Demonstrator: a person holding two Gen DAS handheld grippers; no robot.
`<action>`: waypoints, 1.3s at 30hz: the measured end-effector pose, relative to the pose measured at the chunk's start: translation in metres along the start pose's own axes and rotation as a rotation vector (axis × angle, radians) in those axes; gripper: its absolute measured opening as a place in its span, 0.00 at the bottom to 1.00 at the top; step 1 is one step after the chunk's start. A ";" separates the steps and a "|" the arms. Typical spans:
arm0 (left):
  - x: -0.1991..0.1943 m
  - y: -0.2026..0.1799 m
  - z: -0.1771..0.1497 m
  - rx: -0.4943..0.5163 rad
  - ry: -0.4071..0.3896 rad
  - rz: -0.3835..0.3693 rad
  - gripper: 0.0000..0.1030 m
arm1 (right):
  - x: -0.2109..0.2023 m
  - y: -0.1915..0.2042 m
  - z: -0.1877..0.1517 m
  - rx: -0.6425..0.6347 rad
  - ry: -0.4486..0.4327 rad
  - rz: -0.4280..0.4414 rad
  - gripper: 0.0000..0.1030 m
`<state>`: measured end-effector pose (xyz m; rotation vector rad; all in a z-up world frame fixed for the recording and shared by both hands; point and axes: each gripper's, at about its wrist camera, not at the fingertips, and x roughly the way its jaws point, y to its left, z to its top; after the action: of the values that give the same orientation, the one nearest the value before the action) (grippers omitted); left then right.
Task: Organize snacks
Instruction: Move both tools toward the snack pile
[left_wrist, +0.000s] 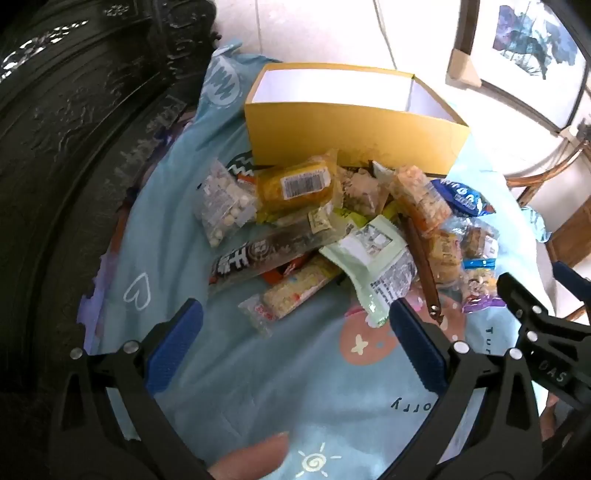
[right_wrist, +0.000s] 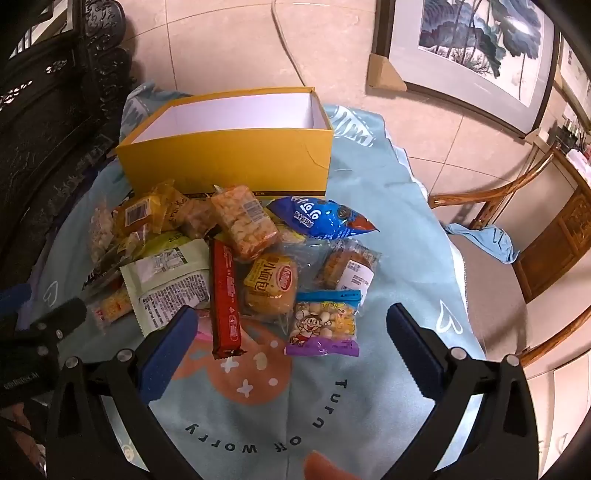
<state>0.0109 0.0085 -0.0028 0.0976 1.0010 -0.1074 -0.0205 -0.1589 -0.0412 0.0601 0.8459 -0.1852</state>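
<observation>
A yellow cardboard box (left_wrist: 354, 133) (right_wrist: 229, 158), white inside and with nothing in it, stands at the far side of a small table. In front of it lies a heap of wrapped snacks: a red bar (right_wrist: 224, 295), a pale green packet (left_wrist: 373, 254) (right_wrist: 166, 280), a blue bag (right_wrist: 321, 218), a small bun (right_wrist: 271, 288), a puff packet with purple edge (right_wrist: 325, 323), a long dark bar (left_wrist: 258, 258). My left gripper (left_wrist: 295, 325) hangs open above the near edge of the heap. My right gripper (right_wrist: 291, 328) is open too, over the red bar and puff packet. Neither holds anything.
A light blue printed cloth (right_wrist: 258, 413) covers the table. Dark carved wooden furniture (left_wrist: 74, 147) stands close on the left. A wooden chair (right_wrist: 517, 266) with a blue rag sits at the right. Framed paintings (right_wrist: 480, 48) lean on the tiled floor behind. The right gripper's body (left_wrist: 546, 347) shows in the left wrist view.
</observation>
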 end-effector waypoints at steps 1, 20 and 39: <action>0.001 0.001 0.002 0.006 -0.001 -0.005 0.98 | 0.000 0.000 0.000 0.002 -0.002 -0.013 0.99; 0.050 0.027 0.017 -0.015 0.107 -0.034 0.98 | 0.039 -0.029 -0.002 -0.044 0.097 0.000 0.99; 0.079 0.022 0.003 -0.029 0.158 -0.061 0.98 | 0.095 -0.028 -0.022 -0.098 0.214 0.037 0.89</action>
<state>0.0587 0.0266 -0.0669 0.0493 1.1633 -0.1430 0.0194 -0.1972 -0.1263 0.0038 1.0655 -0.1035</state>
